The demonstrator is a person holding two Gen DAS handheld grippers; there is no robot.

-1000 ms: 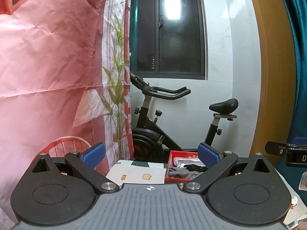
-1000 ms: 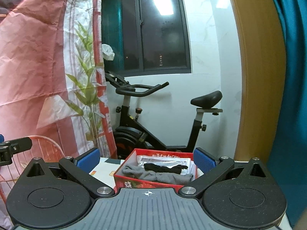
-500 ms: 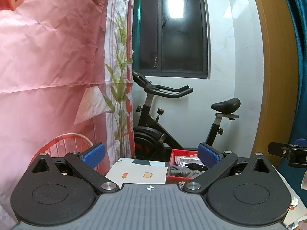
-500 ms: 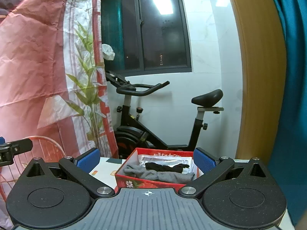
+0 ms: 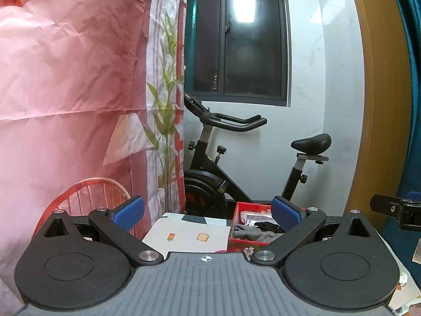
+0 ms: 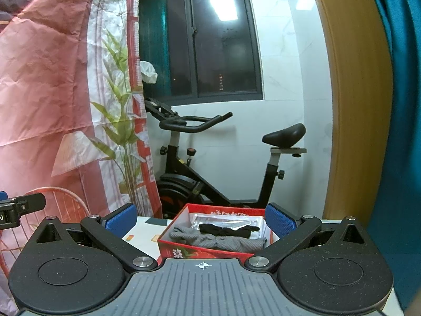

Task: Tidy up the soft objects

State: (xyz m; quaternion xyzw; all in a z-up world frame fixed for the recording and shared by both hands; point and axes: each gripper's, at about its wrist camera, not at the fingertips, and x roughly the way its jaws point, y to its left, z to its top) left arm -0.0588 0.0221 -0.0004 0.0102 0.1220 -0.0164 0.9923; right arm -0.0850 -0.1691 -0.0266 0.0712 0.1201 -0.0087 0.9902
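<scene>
Since the earlier frames the left gripper has tipped slightly downward, so more of the white table and the red box shows between its fingers; the right view has barely shifted.

Left wrist view: the fingers stand wide apart and hold nothing, blue pads on either side. The red box sits on the table towards the right finger, partly hidden behind it. Inside the box lie a grey cloth and a black cloth on top of a silvery packet. To the left of the box, the table cover shows two small printed pictures. Behind the box stands an exercise bike, and left of it a pink printed curtain. Part of the right gripper pokes in right of the box.

Right wrist view: the right gripper is also spread wide and empty, with the red box directly between its pads. The grey cloth lies across the front of the box, the black cloth just behind it, touching, and the silvery packet beneath at the back. The exercise bike stands beyond the box, under a dark window.
</scene>
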